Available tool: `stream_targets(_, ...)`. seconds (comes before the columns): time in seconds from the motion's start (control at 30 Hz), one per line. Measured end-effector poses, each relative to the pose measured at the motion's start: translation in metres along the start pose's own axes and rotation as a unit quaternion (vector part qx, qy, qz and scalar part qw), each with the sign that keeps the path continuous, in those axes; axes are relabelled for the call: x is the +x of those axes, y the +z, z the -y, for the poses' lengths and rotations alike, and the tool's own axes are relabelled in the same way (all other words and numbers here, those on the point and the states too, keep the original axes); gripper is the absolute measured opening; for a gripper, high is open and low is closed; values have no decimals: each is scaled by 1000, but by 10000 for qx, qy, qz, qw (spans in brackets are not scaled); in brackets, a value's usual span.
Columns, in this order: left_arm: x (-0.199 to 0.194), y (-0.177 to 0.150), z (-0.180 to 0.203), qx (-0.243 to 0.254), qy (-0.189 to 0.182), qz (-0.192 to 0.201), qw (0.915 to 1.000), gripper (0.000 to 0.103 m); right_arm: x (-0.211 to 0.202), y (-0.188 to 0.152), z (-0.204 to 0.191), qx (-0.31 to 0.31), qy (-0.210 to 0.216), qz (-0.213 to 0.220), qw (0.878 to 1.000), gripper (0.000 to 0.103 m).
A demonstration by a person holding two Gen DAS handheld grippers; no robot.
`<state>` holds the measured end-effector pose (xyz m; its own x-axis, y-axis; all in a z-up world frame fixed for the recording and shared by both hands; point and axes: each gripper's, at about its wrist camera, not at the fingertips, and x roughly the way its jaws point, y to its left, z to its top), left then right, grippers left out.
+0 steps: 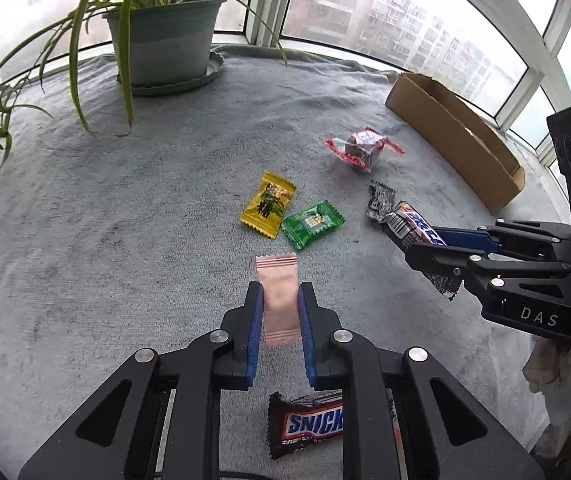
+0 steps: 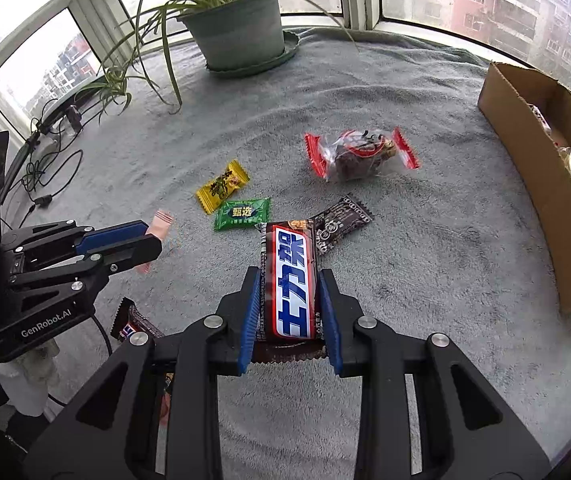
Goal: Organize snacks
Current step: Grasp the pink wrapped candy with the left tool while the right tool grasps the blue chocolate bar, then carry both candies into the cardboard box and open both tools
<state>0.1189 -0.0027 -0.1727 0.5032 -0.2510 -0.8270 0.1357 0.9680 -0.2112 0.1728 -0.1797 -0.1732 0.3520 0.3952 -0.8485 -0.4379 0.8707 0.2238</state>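
The left gripper [image 1: 280,300] is closed on a pink candy [image 1: 278,296] — its blue pads press the wrapper from both sides, and the candy is lifted off the grey blanket [image 1: 125,220]. The right gripper [image 2: 288,300] holds a chocolate bar [image 2: 290,280] between its pads, also above the blanket.

Below the left gripper, near the camera, a second chocolate bar [image 1: 305,424] lies flat. A little farther out, a yellow candy [image 1: 268,204] and a green candy [image 1: 312,224] lie just beside each other. To the right of them is a black packet [image 2: 341,222], and farther still a clear snack bag with red ends [image 2: 361,154].

At the right edge of the blanket stands an open cardboard box [image 2: 533,184] — some packets show inside it. A potted plant [image 1: 165,36] stands far left, by the window.
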Motion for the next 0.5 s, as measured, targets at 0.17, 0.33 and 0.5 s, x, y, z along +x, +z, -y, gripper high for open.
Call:
stream_targets(0.17, -15, 19, 9, 28, -173, 217, 9996, 16, -24, 4, 12, 79, -55, 256, 9996, 30)
stream_targets(0.33, -26, 36, 24, 98, -428, 361, 9984, 16, -53, 6, 31, 265, -154, 570, 9979, 30)
stream_targets(0.5, -27, 53, 44, 190, -678, 408, 9967, 16, -81, 7, 61, 491, -340, 847, 9946, 30)
